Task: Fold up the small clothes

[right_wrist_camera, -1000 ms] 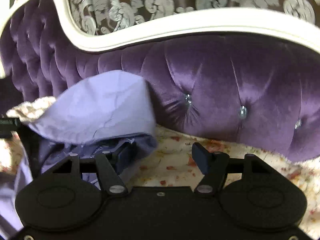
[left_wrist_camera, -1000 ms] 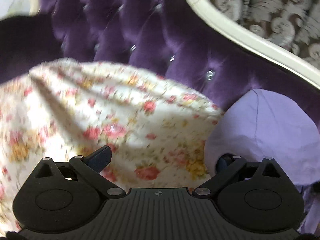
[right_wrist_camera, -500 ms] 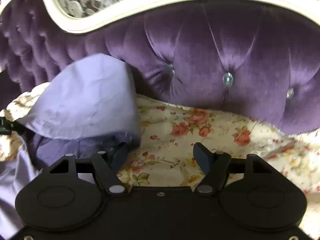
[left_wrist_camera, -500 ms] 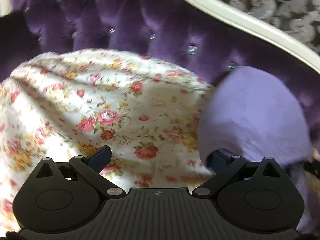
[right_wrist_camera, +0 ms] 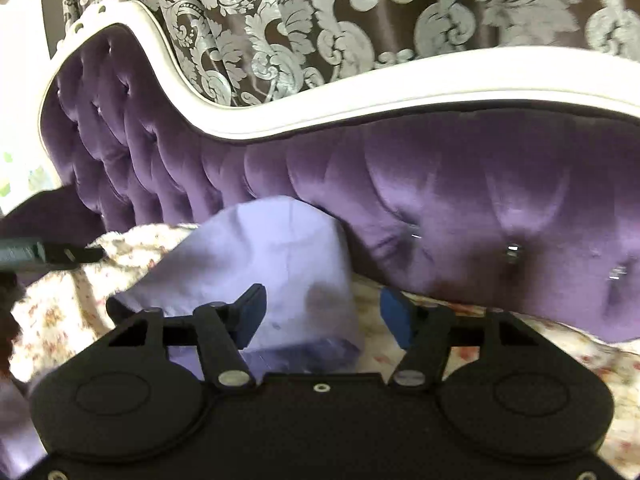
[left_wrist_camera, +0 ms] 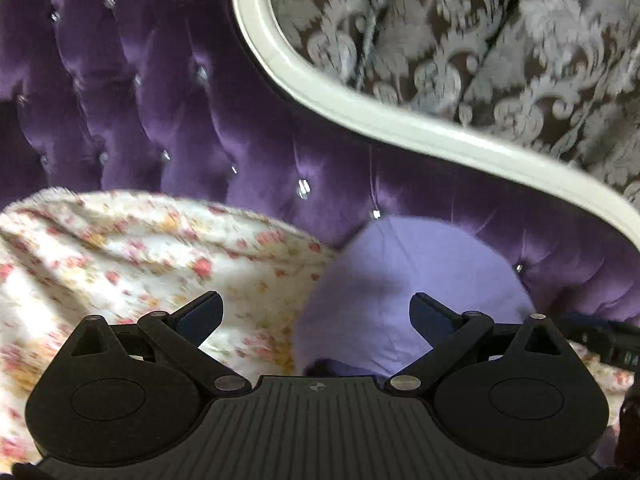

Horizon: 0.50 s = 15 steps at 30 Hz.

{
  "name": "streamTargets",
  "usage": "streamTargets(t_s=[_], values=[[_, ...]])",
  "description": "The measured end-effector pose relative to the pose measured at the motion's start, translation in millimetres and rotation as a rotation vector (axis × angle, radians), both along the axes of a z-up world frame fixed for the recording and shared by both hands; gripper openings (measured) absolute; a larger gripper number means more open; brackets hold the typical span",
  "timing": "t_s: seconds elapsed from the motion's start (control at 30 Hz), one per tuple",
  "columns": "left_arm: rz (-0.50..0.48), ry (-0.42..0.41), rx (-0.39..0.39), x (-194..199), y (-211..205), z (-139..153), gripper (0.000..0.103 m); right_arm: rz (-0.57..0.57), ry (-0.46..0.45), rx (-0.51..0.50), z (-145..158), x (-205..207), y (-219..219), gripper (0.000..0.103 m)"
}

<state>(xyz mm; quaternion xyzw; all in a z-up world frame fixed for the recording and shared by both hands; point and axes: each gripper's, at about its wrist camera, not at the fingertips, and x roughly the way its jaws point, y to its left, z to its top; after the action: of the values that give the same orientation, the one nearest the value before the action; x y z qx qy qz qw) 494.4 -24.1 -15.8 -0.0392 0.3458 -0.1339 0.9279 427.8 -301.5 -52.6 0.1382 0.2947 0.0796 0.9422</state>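
A lilac garment (left_wrist_camera: 420,272) lies bunched up in a mound on a floral sheet (left_wrist_camera: 140,248), against the purple tufted sofa back. My left gripper (left_wrist_camera: 316,304) is open above the sheet, with the mound's left edge showing between its fingers and no pad touching it. In the right wrist view the same lilac garment (right_wrist_camera: 272,256) fills the gap of my right gripper (right_wrist_camera: 323,296). Its jaws are closing but stand apart, and the pads do not press the cloth. A darker purple fold shows under the mound.
The purple sofa back (right_wrist_camera: 480,200) with its white curved frame (right_wrist_camera: 400,92) rises close behind the cloth. A patterned brown-and-silver curtain (left_wrist_camera: 500,40) hangs beyond. The other gripper's dark tip (right_wrist_camera: 60,254) pokes in at the left edge.
Both grippers have risen and tipped upward, so more sofa back and curtain show. The right gripper's jaws have narrowed a little. The lilac mound stays where it was.
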Motion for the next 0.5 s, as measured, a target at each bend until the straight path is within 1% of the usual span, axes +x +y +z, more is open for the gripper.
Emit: streamTargets(t_s=[0.03, 0.07, 0.1, 0.13, 0.2, 0.23, 0.27, 0.3, 0.37, 0.4, 0.47, 0.5], values=[[0.002, 0.011, 0.012, 1.6, -5.9, -7.1, 0.101, -0.003, 0.005, 0.000, -1.3, 5.3, 3.0, 0.064], [0.006, 0.026, 0.034, 5.3, -10.4, -18.1, 0.101, -0.010, 0.014, -0.010, -4.2, 11.8, 6.3, 0.060], [0.017, 0.041, 0.054, 8.8, -13.1, -28.3, 0.101, -0.013, 0.024, -0.019, -7.6, 16.8, 7.8, 0.052], [0.033, 0.060, 0.073, 10.1, -13.7, -37.3, 0.101, -0.017, 0.040, -0.024, -12.1, 21.1, 7.7, 0.039], [0.090, 0.114, 0.087, 17.1, -8.3, -58.0, 0.101, -0.032, 0.087, -0.023, -25.1, 27.7, 5.6, 0.031], [0.120, 0.143, 0.068, 20.1, -2.4, -68.0, 0.101, -0.038, 0.110, -0.017, -31.7, 29.9, 4.0, 0.028], [0.134, 0.157, 0.040, 21.5, 4.1, -74.7, 0.101, -0.044, 0.137, -0.010, -39.4, 31.9, 1.8, 0.027], [0.138, 0.132, 0.032, 19.3, 7.6, -75.0, 0.102, -0.051, 0.162, -0.006, -46.9, 32.7, -0.9, 0.027], [0.136, 0.125, 0.045, 18.5, 9.6, -74.0, 0.101, -0.068, 0.213, 0.003, -64.2, 34.1, -7.4, 0.026], [0.135, 0.120, 0.052, 17.6, 9.4, -74.3, 0.102, -0.076, 0.186, 0.045, -68.3, 29.9, -13.6, 0.022], [0.135, 0.104, 0.065, 16.4, 8.0, -76.2, 0.102, -0.084, 0.191, 0.095, -68.9, 28.8, -20.2, 0.022], [0.136, 0.093, 0.073, 14.8, 6.5, -77.4, 0.102, -0.080, 0.193, 0.090, -66.3, 29.3, -20.0, 0.024]])
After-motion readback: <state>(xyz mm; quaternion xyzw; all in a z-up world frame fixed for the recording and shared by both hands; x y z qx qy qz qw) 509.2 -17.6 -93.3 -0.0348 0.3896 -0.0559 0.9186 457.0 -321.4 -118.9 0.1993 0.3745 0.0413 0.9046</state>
